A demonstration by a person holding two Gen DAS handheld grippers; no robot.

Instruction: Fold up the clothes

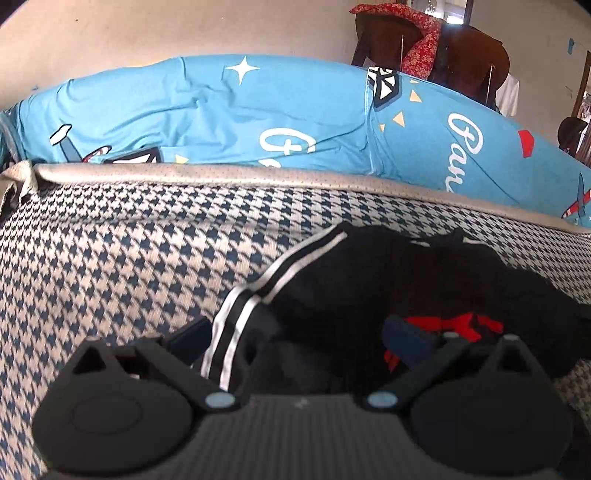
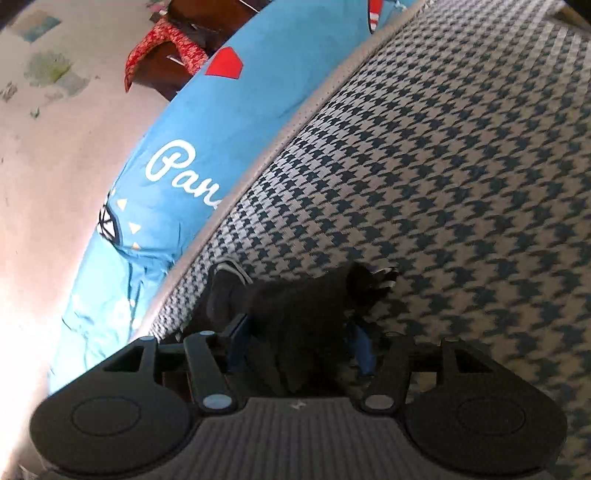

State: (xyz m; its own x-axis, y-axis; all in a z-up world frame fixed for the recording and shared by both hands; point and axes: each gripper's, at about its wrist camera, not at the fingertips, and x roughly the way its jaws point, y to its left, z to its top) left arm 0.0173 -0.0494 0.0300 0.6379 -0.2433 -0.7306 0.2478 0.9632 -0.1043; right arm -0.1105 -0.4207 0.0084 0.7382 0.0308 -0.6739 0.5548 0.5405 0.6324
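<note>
My left tongs (image 1: 295,336) stand wide, and I see the black garment (image 1: 424,280) bunched between the fingers and spreading ahead of them and off to their right. Its white-striped band (image 1: 280,269) runs up from just inside the left finger (image 1: 192,338) and slants away forward. A scrap of red (image 1: 458,325) shows in the folds by the right finger (image 1: 406,341). I cannot tell whether the pads press on the cloth; the fabric is dark and the near part is blurred.

My right tongs (image 2: 299,341) are partly open, with the garment (image 2: 295,306) lying between the blue fingers (image 2: 238,341) and reaching a little way ahead of them. The pads appear to stand off the cloth rather than pinch it, though the black folds hide the contact. A striped cuff (image 2: 232,269) peeks out ahead and to the left of the tips.

Under both tongs is the houndstooth mat (image 1: 129,258), with a grey border (image 1: 221,173) at its far edge. Beyond that border lies the blue sheet (image 1: 221,110) with white lettering. Farther off, past the sheet, I see a dark wooden chair (image 1: 469,55) draped with a red cloth (image 1: 417,37), against a pale wall (image 1: 147,29).
</note>
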